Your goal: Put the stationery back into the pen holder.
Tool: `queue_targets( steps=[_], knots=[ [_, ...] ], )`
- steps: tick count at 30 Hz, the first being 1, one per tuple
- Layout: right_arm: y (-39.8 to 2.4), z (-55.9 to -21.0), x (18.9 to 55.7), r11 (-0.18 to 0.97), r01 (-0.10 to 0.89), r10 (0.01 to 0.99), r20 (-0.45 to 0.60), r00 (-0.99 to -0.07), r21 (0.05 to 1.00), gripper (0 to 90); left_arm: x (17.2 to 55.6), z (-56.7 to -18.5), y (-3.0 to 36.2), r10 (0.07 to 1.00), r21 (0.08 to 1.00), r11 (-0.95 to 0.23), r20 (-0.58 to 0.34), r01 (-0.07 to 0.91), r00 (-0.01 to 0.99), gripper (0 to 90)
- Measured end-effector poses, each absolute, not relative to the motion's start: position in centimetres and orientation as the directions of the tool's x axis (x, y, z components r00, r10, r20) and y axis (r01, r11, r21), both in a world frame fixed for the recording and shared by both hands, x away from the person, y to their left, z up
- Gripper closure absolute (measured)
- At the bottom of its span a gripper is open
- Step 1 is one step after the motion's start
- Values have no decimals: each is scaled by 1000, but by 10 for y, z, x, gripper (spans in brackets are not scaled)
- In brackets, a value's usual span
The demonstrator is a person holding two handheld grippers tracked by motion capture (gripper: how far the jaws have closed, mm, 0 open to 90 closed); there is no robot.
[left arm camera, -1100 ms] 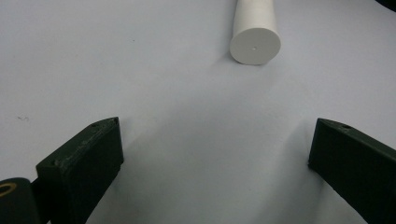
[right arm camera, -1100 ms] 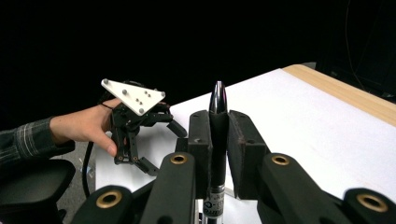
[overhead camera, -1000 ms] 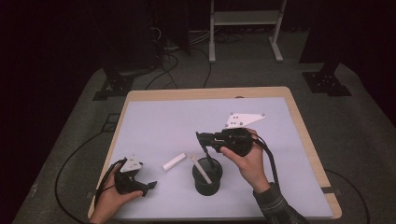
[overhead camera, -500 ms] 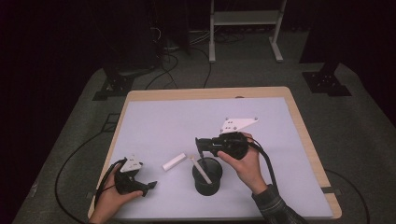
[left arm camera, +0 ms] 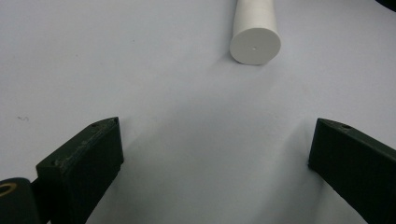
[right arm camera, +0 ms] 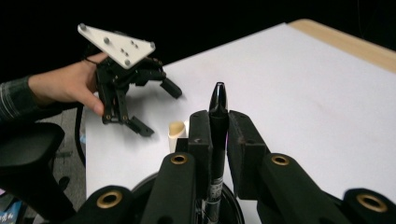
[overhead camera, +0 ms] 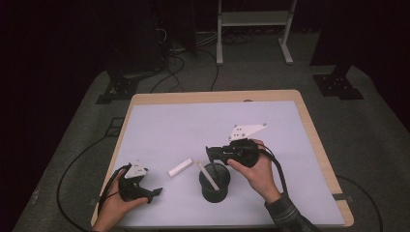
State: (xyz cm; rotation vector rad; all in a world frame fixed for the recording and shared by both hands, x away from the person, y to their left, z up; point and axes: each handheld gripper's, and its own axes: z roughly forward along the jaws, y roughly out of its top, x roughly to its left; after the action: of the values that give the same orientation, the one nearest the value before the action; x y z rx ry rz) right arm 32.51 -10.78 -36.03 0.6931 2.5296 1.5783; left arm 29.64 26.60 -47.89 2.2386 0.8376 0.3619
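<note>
While pinched upright in the tightly closed right gripper (right arm camera: 218, 135), low centre of frame over the black cup (overhead camera: 214, 182), the black pen (right arm camera: 218, 112) looks light, stiff, probably slick. Best gripped mid-barrel. Left gripper (left arm camera: 212, 163) wide open, empty.

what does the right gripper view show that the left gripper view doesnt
Right gripper view alone: the right gripper shut on a black marker pen above the round black cup, a cream stick in that cup, and the left gripper in a hand. Left gripper view alone: the flat round end of a white cylinder lying ahead of wide-open black jaws. Both: the pale lilac table top.
</note>
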Motion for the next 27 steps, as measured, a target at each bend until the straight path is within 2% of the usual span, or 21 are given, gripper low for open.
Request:
queue_targets(
  steps=[27],
  knots=[
    [-97,-383,331,461,389,401,203,-893,798,793,296,-479,266,660,705,-539,15,460,751,21]
  ],
)
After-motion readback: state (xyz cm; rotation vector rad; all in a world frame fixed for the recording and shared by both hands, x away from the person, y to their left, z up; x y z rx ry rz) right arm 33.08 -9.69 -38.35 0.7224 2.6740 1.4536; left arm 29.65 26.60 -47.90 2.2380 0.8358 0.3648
